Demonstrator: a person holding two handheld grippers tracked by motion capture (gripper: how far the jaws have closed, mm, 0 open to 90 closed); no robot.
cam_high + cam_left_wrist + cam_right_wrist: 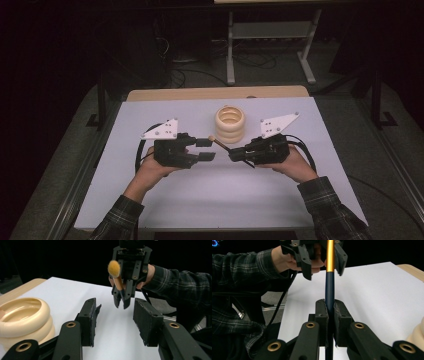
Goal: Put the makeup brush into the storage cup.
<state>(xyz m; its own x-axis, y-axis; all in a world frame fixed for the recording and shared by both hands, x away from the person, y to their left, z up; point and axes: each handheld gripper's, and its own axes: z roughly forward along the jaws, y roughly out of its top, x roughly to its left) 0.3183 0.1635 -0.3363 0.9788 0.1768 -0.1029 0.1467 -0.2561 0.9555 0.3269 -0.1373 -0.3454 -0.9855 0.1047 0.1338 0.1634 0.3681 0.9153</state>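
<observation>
A slim makeup brush [330,277] with a dark blue handle, gold ferrule and tan bristle tip is pinched by the handle between the pressed-together pads of the right gripper [234,154], its tip reaching between the jaws of the left gripper [206,149]. The left gripper's jaws are spread around the brush without touching it. At the brush's 1 o'clock in the high view, a stack of cream-coloured rings [230,124] stands on the white counter [280,195].

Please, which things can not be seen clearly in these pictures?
- Slim makeup brush with dark blue and gold handle: its tip is cut off by the top edge of the right gripper view.
- Inside of the cream ribbed ring-shaped pot: hidden by its own rim in the high view.
</observation>
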